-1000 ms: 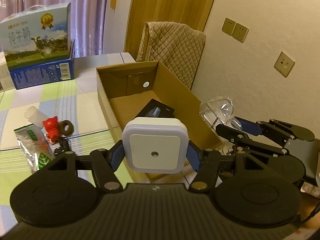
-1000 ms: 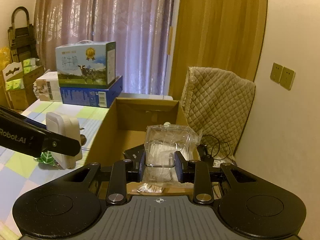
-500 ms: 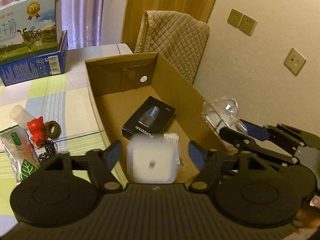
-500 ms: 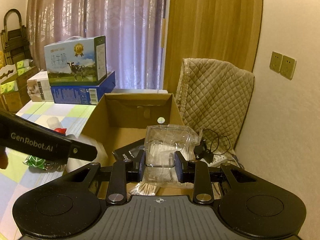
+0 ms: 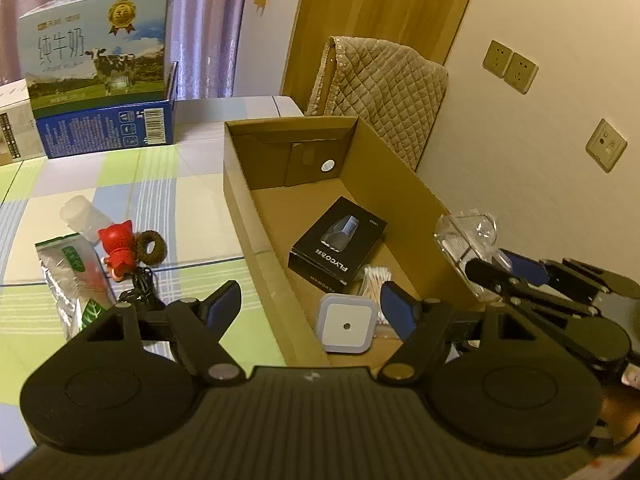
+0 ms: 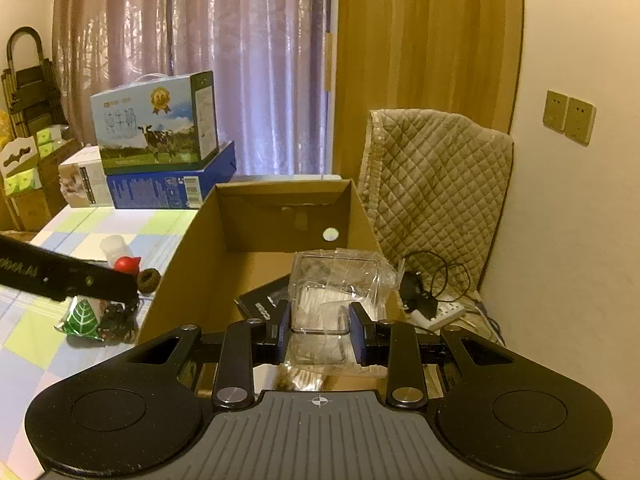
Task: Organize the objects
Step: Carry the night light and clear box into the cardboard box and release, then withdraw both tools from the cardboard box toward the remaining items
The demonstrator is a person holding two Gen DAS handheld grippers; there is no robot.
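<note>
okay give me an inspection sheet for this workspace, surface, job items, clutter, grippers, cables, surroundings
Surface: table with pastel checked cloth.
Job's things: open brown cardboard box holding a black product box, cotton swabs and a white square night light; clear plastic container held above it.
Clutter: red figurine, brown hair tie, foil packet with green leaf, translucent bottle, stacked milk cartons.
Grippers: left gripper open, empty, over the night light; right gripper shut on the container.
Cables: black cord and white power strip on the floor.
Surroundings: quilted chair cover, curtains, wall sockets.
</note>
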